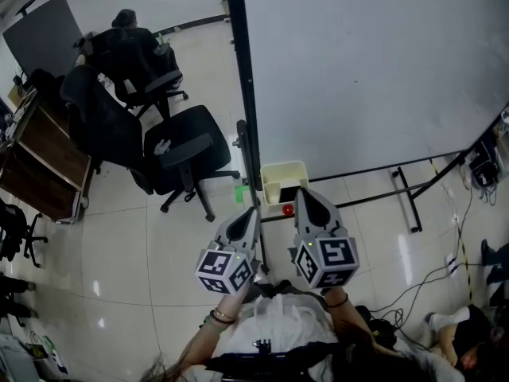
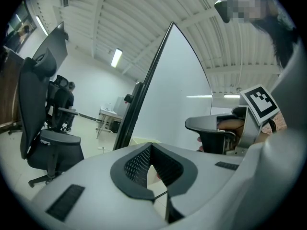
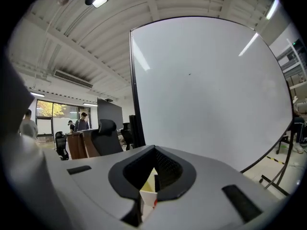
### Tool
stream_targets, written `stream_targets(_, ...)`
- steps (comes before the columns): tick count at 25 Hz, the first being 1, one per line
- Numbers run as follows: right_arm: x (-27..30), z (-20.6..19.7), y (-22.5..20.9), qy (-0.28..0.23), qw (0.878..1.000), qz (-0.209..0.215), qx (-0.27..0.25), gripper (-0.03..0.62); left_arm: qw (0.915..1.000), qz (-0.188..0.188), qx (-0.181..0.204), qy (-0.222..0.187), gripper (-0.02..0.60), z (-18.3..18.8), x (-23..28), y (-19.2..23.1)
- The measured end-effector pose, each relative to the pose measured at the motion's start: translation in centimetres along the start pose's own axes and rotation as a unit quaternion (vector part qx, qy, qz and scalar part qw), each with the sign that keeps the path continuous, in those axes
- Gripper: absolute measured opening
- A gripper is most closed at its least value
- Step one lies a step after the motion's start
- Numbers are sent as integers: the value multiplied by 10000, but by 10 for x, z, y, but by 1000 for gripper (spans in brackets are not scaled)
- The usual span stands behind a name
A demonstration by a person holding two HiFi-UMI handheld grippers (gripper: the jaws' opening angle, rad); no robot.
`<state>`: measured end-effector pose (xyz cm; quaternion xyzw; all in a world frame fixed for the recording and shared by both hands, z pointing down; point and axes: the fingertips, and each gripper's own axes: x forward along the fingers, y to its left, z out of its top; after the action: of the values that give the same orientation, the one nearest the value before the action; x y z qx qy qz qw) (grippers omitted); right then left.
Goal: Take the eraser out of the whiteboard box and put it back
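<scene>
A cream whiteboard box (image 1: pixel 284 181) hangs at the lower left corner of the big whiteboard (image 1: pixel 374 70). No eraser shows in it from the head view. A small red thing (image 1: pixel 288 210) sits just below the box. My right gripper (image 1: pixel 301 191) points at the box's front edge, jaws shut with nothing between them. In the right gripper view (image 3: pixel 154 150) the box (image 3: pixel 149 185) and the red thing (image 3: pixel 155 203) peek through below the jaws. My left gripper (image 1: pixel 253 211) hovers left of the box beside the board's black frame, jaws together and empty; the left gripper view (image 2: pixel 151 145) shows the same.
Two black office chairs (image 1: pixel 187 153) stand left of the board, with a seated person (image 1: pixel 127 42) and a wooden desk (image 1: pixel 44 161) beyond. The board's black stand legs (image 1: pixel 406 197) run along the floor at right, near cables (image 1: pixel 457 253).
</scene>
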<state>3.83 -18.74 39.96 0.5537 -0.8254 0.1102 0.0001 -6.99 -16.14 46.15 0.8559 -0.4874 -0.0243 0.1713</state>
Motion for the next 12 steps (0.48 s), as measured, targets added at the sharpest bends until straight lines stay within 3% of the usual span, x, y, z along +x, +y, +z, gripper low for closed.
stream_targets(4, -3, -12, 12, 304, 9995, 72, -92, 2, 10000, -32, -2, -1, -15, 0, -1, -3)
stream_targets(12, -4, -21, 18, 362, 9990, 224, -135, 3, 10000, -2, 40, -45, -15, 1, -8, -5)
